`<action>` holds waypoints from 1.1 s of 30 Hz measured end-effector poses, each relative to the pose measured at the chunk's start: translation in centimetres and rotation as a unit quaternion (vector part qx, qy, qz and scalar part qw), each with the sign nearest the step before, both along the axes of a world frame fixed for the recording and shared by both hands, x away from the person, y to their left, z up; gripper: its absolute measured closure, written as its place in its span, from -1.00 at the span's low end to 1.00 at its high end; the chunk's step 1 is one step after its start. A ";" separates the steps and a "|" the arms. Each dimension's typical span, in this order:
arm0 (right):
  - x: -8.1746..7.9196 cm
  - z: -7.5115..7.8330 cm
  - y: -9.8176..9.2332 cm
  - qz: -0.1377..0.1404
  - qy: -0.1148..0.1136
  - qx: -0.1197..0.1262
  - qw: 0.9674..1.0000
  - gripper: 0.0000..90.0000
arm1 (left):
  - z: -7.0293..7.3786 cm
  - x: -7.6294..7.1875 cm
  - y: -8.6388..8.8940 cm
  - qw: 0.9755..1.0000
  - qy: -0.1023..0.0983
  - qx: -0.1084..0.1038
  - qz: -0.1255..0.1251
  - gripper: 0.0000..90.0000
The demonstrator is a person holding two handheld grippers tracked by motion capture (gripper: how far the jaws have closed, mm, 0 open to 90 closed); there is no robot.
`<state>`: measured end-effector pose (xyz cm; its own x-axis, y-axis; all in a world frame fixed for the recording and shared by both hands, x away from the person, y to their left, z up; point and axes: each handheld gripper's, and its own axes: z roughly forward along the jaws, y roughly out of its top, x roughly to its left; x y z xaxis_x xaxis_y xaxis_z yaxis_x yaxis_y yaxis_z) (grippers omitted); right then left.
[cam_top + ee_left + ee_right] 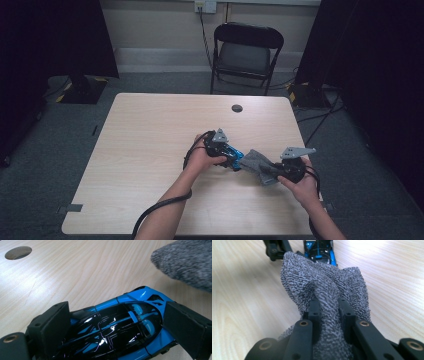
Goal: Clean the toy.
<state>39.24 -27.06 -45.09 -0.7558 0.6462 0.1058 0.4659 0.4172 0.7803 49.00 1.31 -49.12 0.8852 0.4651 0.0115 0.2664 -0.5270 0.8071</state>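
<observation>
Nearest to the person, the right claw (pixel 329 315) is closed on a grey cloth (pixel 322 287). Its two black jaws pinch a gathered fold of the fabric between them, and the rest of the cloth spreads out in front of the claw like a fan. In the high view the right claw (pixel 278 170) holds the cloth (pixel 257 165) just above the tabletop (pixel 150 140), and the free end of the cloth reaches toward the other claw.

A little farther, the left claw (pixel 117 327) stands around a blue and black toy car (pixel 117 325). One jaw is at each side of the car body, and the pads seem to press on it, so I judge that the car is gripped and kept in place on the tabletop (pixel 75 272). In the high view the left claw (pixel 226 152) and the toy car (pixel 232 155) lie just beside the edge of the cloth.

The cloth is soft and light. It folds easily, so it is better to take it by a bunched part, as now. The car looks hard and glossy, and it is probably slippery, with small parts that may be fragile. Its flat sides are the safest place for a grip.

Beyond the claws, a round hole (pixel 237 108) is in the tabletop, and a black chair (pixel 245 52) stands behind.
</observation>
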 end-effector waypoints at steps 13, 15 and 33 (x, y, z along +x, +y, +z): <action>-2.9 0.1 1.7 0.071 0.003 0.013 0.997 0.70 | 0.1 0.0 -0.1 1.000 0.004 0.002 0.003 -0.83; -3.3 -0.1 2.4 0.084 0.006 0.013 0.996 0.70 | 0.1 0.0 -0.1 1.000 0.004 0.002 0.003 -0.83; -3.1 -2.6 7.3 0.140 0.017 -0.025 0.990 0.70 | 0.0 0.0 -0.1 1.000 0.003 0.000 0.002 -0.83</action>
